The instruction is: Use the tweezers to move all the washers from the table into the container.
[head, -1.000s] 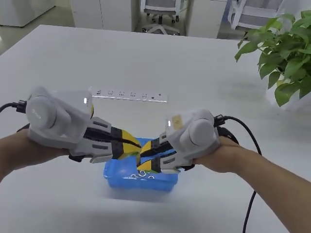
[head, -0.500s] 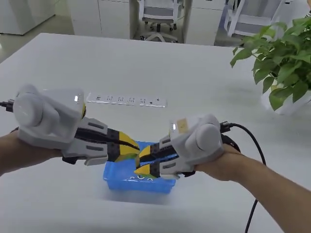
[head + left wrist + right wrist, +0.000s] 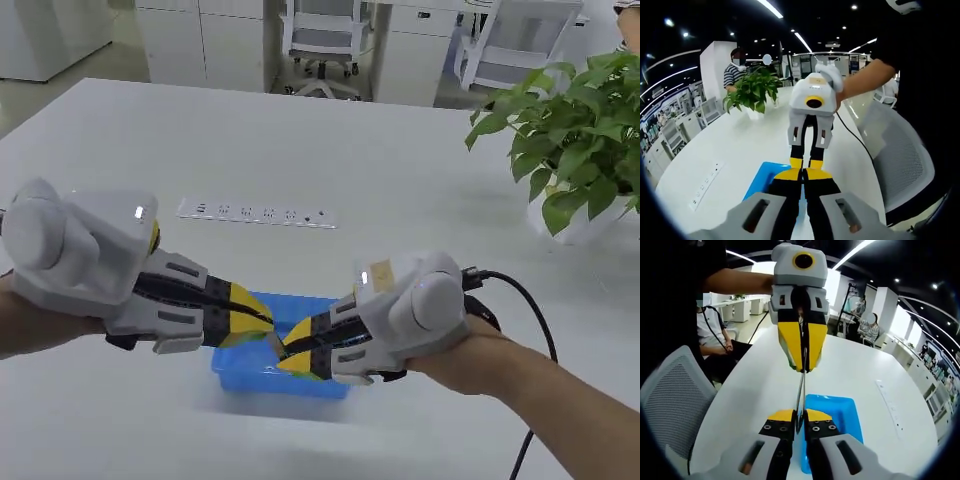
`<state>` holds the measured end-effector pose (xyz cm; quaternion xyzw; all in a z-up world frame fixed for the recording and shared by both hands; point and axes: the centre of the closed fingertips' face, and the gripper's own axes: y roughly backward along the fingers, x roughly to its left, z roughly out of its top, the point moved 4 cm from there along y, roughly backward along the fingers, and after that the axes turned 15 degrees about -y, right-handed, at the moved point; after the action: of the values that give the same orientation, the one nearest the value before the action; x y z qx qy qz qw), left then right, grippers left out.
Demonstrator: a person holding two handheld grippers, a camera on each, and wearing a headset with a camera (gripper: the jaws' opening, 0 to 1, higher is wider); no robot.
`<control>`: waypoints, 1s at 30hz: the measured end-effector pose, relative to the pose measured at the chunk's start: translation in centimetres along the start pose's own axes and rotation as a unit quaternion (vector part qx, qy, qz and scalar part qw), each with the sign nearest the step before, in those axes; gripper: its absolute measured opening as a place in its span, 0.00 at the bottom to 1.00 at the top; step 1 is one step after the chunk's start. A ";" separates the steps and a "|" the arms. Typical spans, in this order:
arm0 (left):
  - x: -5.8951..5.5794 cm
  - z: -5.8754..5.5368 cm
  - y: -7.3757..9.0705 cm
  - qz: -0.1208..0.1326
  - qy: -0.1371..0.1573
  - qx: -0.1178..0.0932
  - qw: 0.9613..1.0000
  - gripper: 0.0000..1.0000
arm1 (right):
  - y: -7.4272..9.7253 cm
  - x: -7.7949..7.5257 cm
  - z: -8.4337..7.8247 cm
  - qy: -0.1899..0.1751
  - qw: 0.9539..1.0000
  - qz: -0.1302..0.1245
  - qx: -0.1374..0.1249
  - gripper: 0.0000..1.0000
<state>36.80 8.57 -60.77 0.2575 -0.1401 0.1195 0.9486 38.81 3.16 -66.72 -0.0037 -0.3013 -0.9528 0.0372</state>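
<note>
You kept the left gripper [image 3: 268, 333] and right gripper [image 3: 285, 352] tip-to-tip over the container [image 3: 300, 305], both pinching the tweezers [image 3: 801, 385]; handover looked unfinished.

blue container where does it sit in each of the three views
Head view: blue container at lower centre.
Left gripper view: lower left of centre, left of the jaws.
Right gripper view: lower right of centre, right of the jaws.
Shared landmark: white power strip, lying close by it; far lower left in the left gripper view, right in the right gripper view.
</note>
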 end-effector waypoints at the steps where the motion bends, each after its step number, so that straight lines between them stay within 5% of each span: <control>1: -0.2 -0.1 0.1 -0.003 -0.002 0.003 1.000 0.05 | 0.0 0.2 -0.1 0.002 1.000 0.002 0.003 0.08; 13: -2.7 -2.5 0.1 -0.033 -0.006 0.048 0.998 0.05 | 0.1 1.5 -1.3 0.021 0.999 0.007 0.038 0.07; 30: -5.2 -7.2 -2.0 -0.061 0.011 0.097 0.993 0.06 | -2.3 2.5 -4.9 0.008 0.997 0.010 0.082 0.08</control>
<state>34.04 9.79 -69.32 0.3554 -0.1011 0.0774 0.9260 36.19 2.01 -71.99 0.0038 -0.3777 -0.9246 0.0495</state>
